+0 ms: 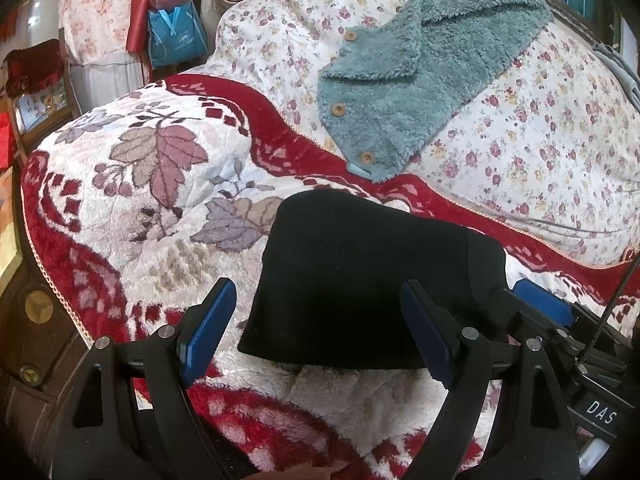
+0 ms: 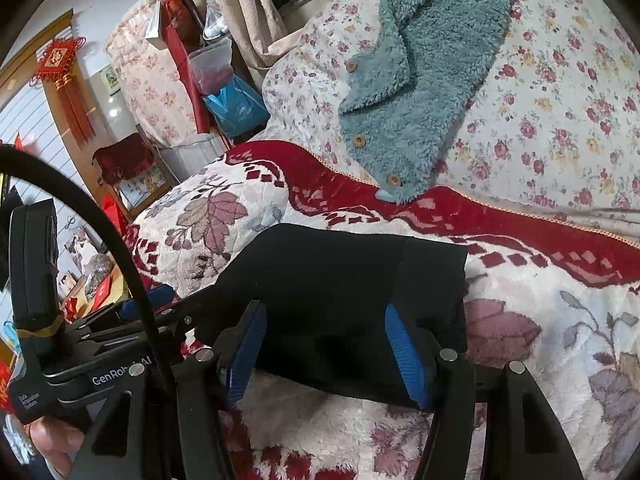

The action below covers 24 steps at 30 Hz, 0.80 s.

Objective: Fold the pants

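Note:
The black pants lie folded into a compact rectangle on the red and white fleece blanket; they also show in the right wrist view. My left gripper is open, its blue pads astride the near edge of the pants, just above them. My right gripper is open too, its pads either side of the near edge of the pants. The right gripper's blue pad shows at the pants' right edge in the left wrist view. The left gripper body shows at the left in the right wrist view.
A teal fleece garment with wooden buttons lies on the floral quilt behind the pants. A blue bag and a red cloth hang beyond the bed's far corner. A wooden bed edge runs along the left.

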{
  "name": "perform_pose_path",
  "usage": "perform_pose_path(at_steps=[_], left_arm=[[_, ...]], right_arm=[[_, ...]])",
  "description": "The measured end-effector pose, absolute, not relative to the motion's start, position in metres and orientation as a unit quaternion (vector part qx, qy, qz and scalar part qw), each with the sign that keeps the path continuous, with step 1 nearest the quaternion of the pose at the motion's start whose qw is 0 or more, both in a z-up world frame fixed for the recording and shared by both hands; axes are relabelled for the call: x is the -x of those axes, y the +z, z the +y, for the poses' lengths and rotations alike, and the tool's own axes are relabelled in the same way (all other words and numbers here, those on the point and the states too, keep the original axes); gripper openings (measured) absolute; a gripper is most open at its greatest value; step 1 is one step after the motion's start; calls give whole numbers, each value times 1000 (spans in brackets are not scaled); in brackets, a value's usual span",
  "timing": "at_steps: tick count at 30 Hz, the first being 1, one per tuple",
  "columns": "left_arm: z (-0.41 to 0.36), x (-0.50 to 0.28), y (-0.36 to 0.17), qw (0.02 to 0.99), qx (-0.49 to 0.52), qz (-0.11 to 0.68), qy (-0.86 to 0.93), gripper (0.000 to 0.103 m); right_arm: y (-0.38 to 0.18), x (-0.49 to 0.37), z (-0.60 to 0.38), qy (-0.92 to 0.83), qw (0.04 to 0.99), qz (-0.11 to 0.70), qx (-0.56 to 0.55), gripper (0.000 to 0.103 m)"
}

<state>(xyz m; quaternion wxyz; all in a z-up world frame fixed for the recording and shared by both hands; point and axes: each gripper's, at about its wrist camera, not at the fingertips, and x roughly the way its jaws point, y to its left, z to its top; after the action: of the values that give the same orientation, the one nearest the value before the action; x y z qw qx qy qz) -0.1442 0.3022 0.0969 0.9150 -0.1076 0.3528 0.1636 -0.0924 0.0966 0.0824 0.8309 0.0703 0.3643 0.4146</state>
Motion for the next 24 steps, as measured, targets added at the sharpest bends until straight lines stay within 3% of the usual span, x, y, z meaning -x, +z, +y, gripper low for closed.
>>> perform_pose_path(at_steps=[24], left_arm=[[302,138,90,912,109,360,164,85]], right_arm=[[73,83,98,414,826,375,-77,60]])
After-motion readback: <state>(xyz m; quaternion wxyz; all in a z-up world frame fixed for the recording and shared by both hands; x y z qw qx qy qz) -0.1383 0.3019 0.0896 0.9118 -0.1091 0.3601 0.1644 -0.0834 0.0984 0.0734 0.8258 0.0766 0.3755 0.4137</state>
